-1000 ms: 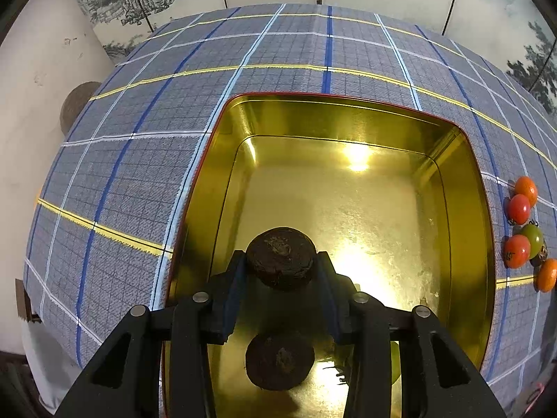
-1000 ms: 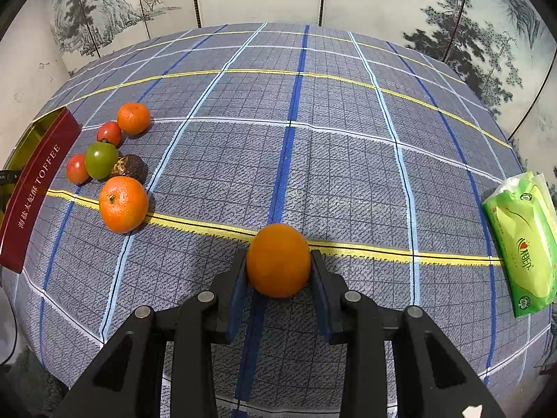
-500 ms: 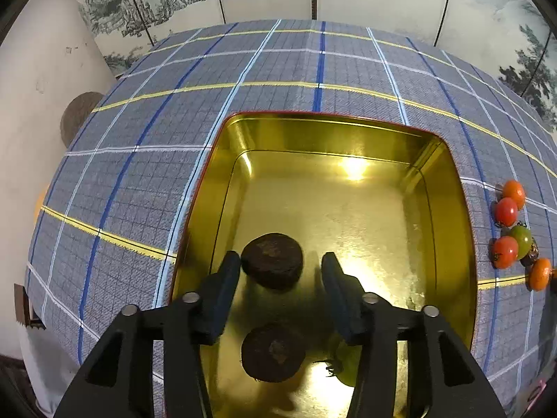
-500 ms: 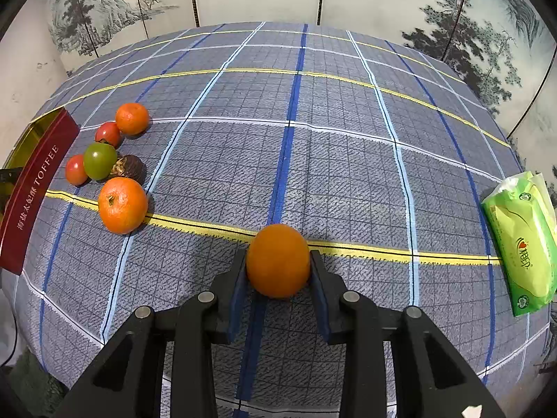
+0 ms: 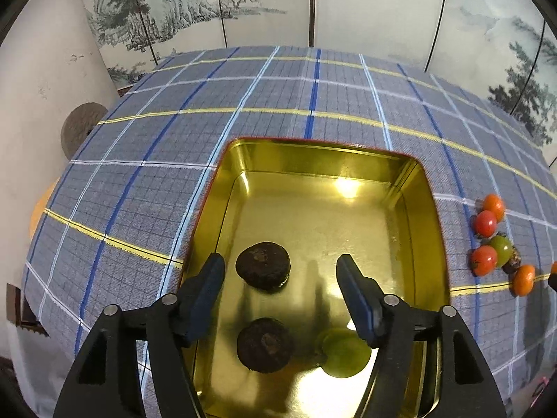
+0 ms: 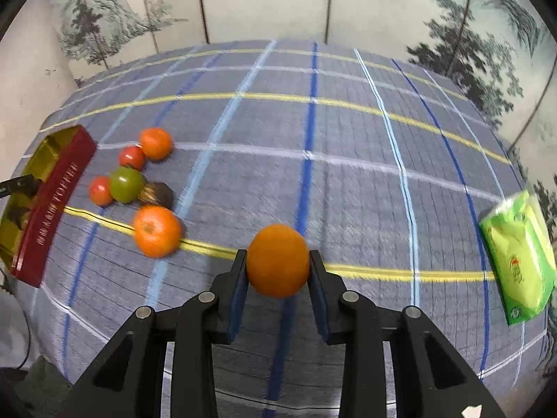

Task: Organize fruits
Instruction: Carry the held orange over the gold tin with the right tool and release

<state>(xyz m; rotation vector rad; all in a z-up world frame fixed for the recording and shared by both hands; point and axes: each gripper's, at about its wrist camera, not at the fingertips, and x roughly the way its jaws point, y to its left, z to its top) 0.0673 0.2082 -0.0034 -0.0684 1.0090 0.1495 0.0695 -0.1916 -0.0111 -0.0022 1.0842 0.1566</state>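
Gold tin (image 5: pixel 423 216) holds two dark fruits (image 5: pixel 263 265) and a green one (image 5: pixel 343 351) near its front, below the left gripper (image 5: pixel 280 268) — its tongs apart. Right gripper (image 6: pixel 277 261) is clamped on an orange (image 6: pixel 277 260) above the plaid cloth (image 6: pixel 348 181); loose fruits (image 6: pixel 157 231) sit left — beside the tin.

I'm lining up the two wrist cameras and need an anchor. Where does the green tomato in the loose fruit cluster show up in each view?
Left wrist: the green tomato sits at the far right edge, on the cloth right of the gold tin.
Right wrist: the green tomato sits at mid-left, between two red tomatoes, just right of the tin's red wall.
Shared landmark: the tin.
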